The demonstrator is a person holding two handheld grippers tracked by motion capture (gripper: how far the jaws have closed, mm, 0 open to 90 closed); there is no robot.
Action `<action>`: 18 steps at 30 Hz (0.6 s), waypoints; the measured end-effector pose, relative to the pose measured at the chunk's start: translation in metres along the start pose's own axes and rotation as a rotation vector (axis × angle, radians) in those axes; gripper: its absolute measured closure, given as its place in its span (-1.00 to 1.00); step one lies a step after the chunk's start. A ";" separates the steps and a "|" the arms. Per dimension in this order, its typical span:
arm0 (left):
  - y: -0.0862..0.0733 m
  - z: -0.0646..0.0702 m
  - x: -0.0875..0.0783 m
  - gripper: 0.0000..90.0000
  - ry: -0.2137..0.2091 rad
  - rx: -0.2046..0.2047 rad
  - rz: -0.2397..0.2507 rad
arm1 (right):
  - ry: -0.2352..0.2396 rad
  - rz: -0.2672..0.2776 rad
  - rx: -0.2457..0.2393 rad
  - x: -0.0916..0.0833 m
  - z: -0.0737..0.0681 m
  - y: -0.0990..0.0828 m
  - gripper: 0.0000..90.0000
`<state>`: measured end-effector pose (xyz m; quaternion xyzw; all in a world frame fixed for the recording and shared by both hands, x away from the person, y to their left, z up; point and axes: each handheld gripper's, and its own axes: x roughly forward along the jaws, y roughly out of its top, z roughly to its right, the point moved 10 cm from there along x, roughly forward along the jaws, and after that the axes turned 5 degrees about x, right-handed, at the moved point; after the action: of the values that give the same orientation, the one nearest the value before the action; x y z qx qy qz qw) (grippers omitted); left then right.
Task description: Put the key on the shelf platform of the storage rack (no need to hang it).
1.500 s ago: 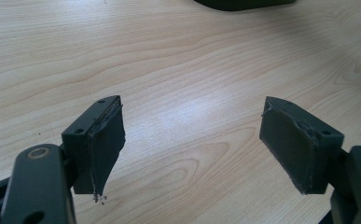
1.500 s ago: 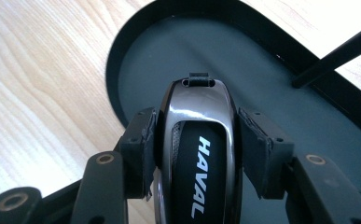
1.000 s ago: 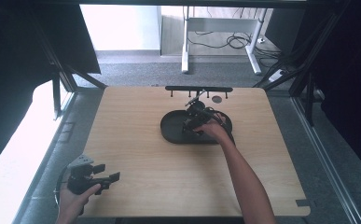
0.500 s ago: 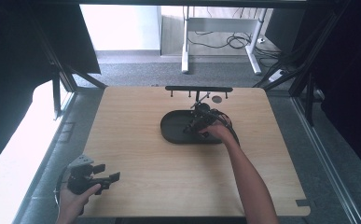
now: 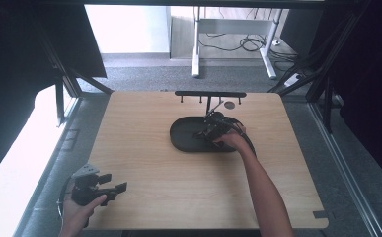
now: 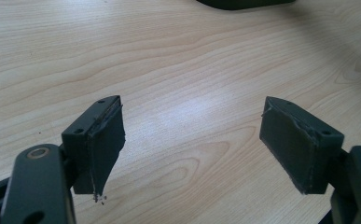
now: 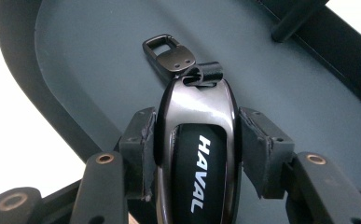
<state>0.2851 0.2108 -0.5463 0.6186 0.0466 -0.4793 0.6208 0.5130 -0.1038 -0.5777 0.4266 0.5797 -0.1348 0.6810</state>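
Tray (image 5: 181, 140) sat toward twelve o'clock on our table (image 5: 144, 148); over it our right gripper (image 7: 194, 135) clamped a key fob (image 7: 196, 154) (lettered HAVAL). At seven o'clock our left gripper (image 6: 192, 140) gaped wide, holding nothing.

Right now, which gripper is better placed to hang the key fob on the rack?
Right. The right gripper is shut on the glossy black HAVAL key fob beside the black hook rack; the left gripper is open at the near-left corner.

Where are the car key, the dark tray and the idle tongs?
car key (image 7: 197, 154), right gripper view, its glossy body.
dark tray (image 5: 181, 136), high view, its left rim.
left tongs (image 5: 110, 187), high view, between the tips.
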 end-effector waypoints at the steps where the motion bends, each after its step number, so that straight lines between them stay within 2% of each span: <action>1: 0.000 0.000 0.000 -0.51 0.000 0.000 -0.001 | 0.002 -0.004 0.007 0.001 -0.001 0.000 0.09; 10: 0.000 0.001 0.000 -0.51 -0.001 -0.001 -0.003 | -0.008 -0.002 -0.023 0.009 0.002 -0.002 0.09; 11: 0.000 0.001 0.000 -0.51 -0.002 -0.001 -0.003 | -0.013 -0.012 -0.005 0.009 0.002 -0.004 0.09; 18: -0.001 0.001 0.000 -0.51 -0.002 0.001 -0.005 | -0.017 -0.024 -0.002 0.017 0.004 -0.007 0.09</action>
<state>0.2846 0.2102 -0.5467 0.6183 0.0473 -0.4814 0.6195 0.5154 -0.1061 -0.5960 0.4176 0.5792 -0.1459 0.6847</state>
